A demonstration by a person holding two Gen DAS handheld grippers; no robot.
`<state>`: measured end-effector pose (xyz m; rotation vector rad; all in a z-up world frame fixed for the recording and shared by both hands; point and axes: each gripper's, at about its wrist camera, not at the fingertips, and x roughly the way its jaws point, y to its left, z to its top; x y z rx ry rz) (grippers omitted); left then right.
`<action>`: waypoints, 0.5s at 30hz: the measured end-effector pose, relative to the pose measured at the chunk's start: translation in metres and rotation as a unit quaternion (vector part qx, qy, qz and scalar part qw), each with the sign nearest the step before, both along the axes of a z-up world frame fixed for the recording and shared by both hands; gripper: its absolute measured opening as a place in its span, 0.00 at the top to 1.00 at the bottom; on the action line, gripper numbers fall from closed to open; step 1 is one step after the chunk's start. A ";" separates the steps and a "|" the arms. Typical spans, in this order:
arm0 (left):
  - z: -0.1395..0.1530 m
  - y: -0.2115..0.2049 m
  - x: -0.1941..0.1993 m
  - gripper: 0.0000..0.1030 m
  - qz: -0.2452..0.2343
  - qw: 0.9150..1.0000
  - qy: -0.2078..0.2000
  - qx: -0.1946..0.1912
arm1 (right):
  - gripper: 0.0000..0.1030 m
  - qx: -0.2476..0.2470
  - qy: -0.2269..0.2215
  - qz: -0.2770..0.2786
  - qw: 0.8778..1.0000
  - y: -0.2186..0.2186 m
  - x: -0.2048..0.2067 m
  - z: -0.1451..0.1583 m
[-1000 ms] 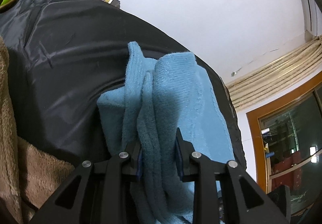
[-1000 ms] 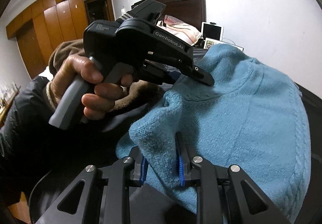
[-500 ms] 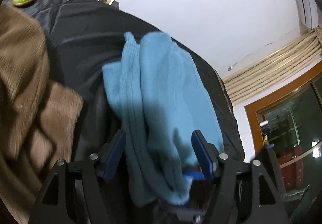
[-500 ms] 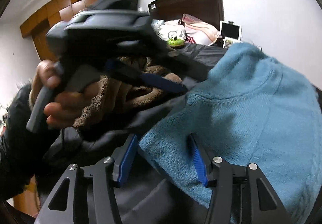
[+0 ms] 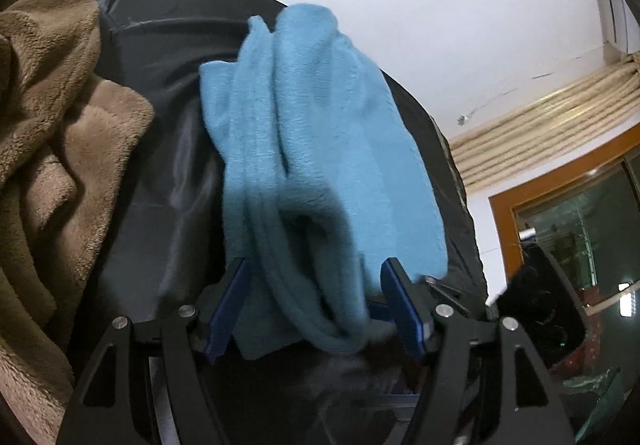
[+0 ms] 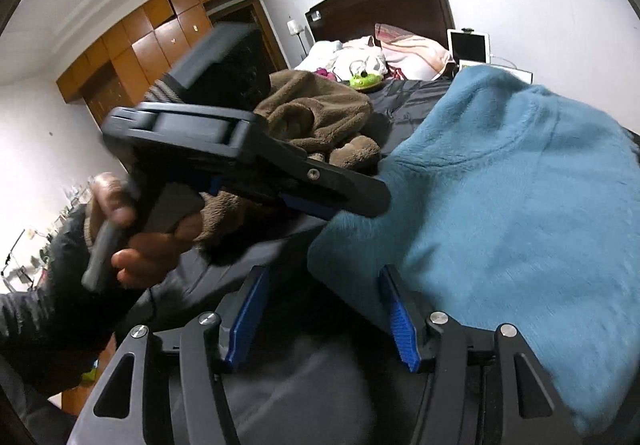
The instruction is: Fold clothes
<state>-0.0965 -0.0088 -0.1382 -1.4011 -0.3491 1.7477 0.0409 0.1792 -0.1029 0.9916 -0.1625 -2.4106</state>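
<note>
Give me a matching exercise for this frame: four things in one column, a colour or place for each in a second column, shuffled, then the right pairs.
Things:
1. sweater
2. fleece
3. toy
4. tablet

Colour or place:
A. green, on the bed beyond the brown garment
B. brown, heaped at the left of the left wrist view
C. white frame, standing by the headboard
D. blue, folded on the black sheet

Pairs: 1-D, 2-B, 3-A, 4-C

Blue sweater: fuzzy matt knit; brown garment: plush fleece; black sheet: smooth, slightly glossy synthetic cloth; wardrobe: polished wood.
</note>
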 end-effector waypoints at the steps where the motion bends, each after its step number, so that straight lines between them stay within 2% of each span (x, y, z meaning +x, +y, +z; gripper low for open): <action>1: 0.001 -0.001 0.000 0.31 0.008 1.000 0.008 -0.011 | 0.43 0.000 0.005 -0.004 1.000 0.006 0.009 0.004; 4: -0.001 -0.002 -0.001 0.31 0.022 0.999 0.019 -0.043 | 0.43 0.008 0.026 -0.041 0.999 0.035 0.036 0.017; 7: 0.002 -0.005 0.000 0.31 0.031 0.998 0.021 -0.042 | 0.41 0.016 0.030 -0.096 0.995 0.073 0.057 0.021; 11: 0.026 0.001 0.015 0.31 0.033 0.996 0.072 -0.048 | 0.41 0.030 0.010 -0.156 0.987 0.108 0.070 0.013; 15: 0.048 0.020 0.038 0.30 0.011 0.990 0.129 -0.047 | 0.41 0.057 -0.012 -0.185 0.981 0.115 0.067 0.002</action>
